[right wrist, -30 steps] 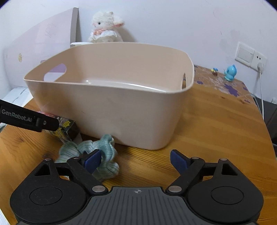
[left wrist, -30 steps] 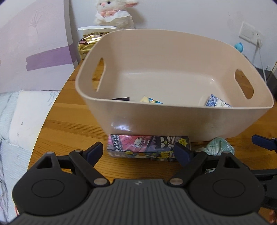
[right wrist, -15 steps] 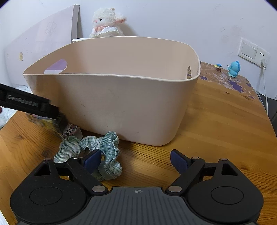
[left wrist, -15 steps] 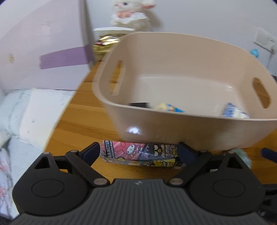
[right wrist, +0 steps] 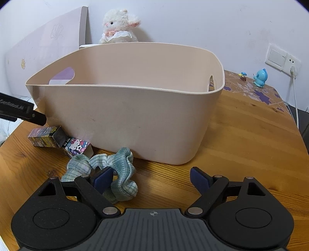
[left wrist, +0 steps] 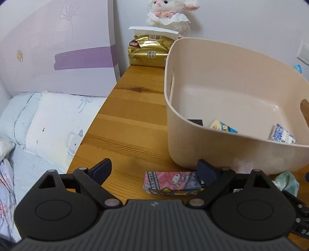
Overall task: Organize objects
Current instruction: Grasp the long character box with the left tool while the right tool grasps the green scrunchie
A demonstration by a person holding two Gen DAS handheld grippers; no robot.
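Note:
A beige plastic bin (left wrist: 222, 150) (right wrist: 135, 119) stands on the wooden table and holds several small packets (left wrist: 282, 135). A cartoon-printed box (left wrist: 171, 182) (right wrist: 58, 141) lies on the table against the bin's front wall. My left gripper (left wrist: 154, 170) is open, its right finger at the box's right end. A teal cloth (right wrist: 108, 170) (left wrist: 285, 181) lies crumpled in front of the bin. My right gripper (right wrist: 150, 177) is open, its left finger touching the cloth.
A gold snack bag (left wrist: 148, 52) and a white plush lamb (left wrist: 170, 15) sit at the table's back by the wall. A bed with a pillow (left wrist: 48, 123) lies left of the table edge. A blue toy figure (right wrist: 260, 77) and a wall socket (right wrist: 282, 59) are at the back right.
My left gripper has swung left, so the bin and box now sit to its right. The box has turned on the table. My right gripper has edged closer to the cloth.

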